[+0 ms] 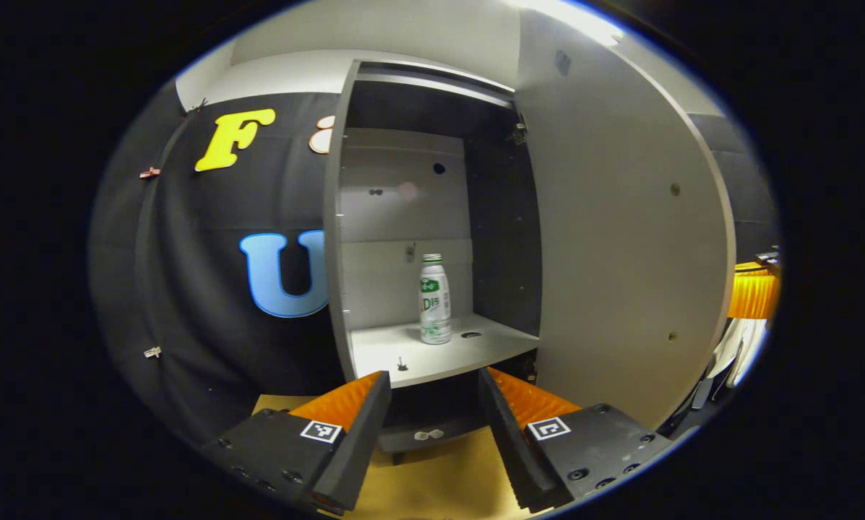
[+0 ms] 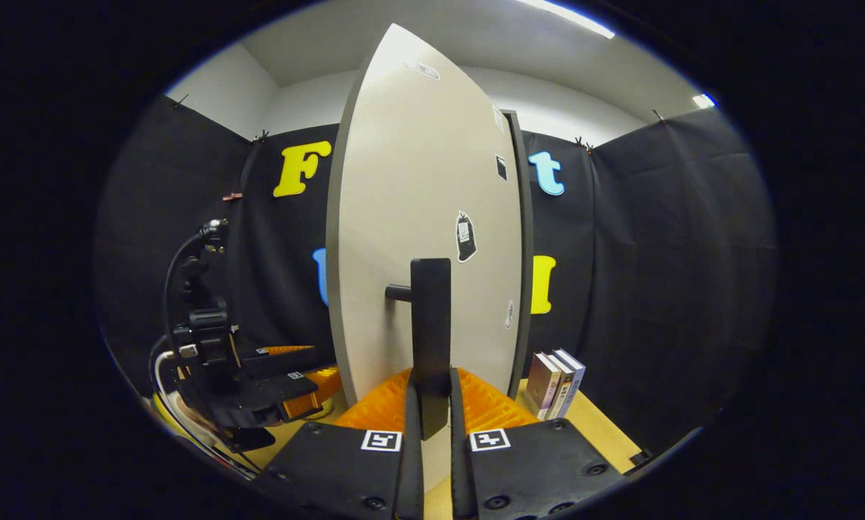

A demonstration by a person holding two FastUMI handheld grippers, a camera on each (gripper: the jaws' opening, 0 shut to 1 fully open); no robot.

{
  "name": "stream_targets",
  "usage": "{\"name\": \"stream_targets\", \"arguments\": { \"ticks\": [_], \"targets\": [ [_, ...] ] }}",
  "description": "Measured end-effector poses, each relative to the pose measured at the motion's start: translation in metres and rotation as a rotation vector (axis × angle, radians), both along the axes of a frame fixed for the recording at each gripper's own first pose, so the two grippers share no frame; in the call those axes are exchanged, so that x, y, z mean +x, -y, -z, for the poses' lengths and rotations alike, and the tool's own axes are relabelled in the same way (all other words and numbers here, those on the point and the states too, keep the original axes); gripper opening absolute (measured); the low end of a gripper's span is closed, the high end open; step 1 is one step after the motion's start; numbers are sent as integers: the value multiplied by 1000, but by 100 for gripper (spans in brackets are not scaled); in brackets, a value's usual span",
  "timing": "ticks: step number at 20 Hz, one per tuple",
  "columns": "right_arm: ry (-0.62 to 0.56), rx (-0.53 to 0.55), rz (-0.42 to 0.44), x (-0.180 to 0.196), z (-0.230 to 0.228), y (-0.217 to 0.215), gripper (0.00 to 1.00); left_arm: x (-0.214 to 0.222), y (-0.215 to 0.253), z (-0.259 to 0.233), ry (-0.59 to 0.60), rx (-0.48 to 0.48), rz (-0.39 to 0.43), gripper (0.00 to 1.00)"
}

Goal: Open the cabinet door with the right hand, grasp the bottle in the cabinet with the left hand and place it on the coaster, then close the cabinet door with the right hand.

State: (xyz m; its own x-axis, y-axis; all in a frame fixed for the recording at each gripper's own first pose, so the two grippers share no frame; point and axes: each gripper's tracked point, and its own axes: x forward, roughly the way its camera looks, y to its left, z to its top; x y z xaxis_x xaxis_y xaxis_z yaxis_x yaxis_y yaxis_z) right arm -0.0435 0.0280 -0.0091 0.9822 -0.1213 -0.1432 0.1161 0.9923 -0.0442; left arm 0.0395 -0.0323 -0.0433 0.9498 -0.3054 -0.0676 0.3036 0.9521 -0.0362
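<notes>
Left gripper view: bottle point(image 1: 435, 298) stands upright, cap up, in cabinet point(image 1: 410, 354).

Overhead ceiling strip light point(image 2: 573, 18) gives bright, even illumination with glare on the cabinet door point(image 1: 620, 217). Cabinet interior point(image 1: 504, 238) is shadowed. Strong fisheye bending at edges; focus sharp.

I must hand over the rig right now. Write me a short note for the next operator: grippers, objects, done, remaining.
Right gripper: shut on the door handle, holding the cabinet door wide open.
Left gripper: open, empty, aimed at the cabinet shelf.
Bottle: upright on that shelf, untouched.
Done: door opened.
Left: grasp the bottle with the left gripper, place it on the coaster, then close the door with the right.
</notes>
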Motion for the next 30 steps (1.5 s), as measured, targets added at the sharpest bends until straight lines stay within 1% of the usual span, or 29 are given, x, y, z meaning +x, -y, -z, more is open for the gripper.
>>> {"name": "stream_targets", "arguments": {
  "ticks": [2,3,4,6,8,10,12,14,18,19,21,22,26,27,29,30],
  "targets": [
    [-4,5,32,-7,-1,14,19,7,15,-4,9,-1,22,78],
    [-5,6,51,-12,-2,22,16,10,23,-6,13,-2,31,78],
    [-9,3,74,-16,-1,32,19,13,32,-8,17,-5,39,78],
    [-17,-16,111,-21,2,48,18,20,51,-10,16,-18,61,78],
    [-12,-63,127,-30,-2,60,18,23,69,-11,7,-29,74,78],
    [-15,-95,119,-33,-1,74,14,26,86,-14,6,-37,86,78],
    [-18,-56,100,-40,-6,87,13,28,99,-19,18,-32,86,78],
    [-20,-6,99,-43,-6,103,12,30,111,-24,36,-21,83,78],
    [-5,37,107,-52,-6,138,11,34,126,-28,58,2,56,78],
    [-5,42,96,-57,-5,144,11,37,128,-26,52,7,44,80],
    [-4,48,80,-60,-5,153,11,43,133,-24,43,11,31,80],
    [-3,50,75,-58,-5,154,11,47,133,-24,42,12,22,78],
    [1,68,71,-60,-5,170,11,78,112,-30,69,21,-45,78],
    [0,75,66,-60,-5,171,11,89,104,-33,82,23,-63,80],
    [-1,71,55,-59,-5,173,13,111,89,-39,106,16,-98,78],
    [-3,69,48,-59,-5,173,22,124,83,-42,111,5,-110,78]
  ]
}}
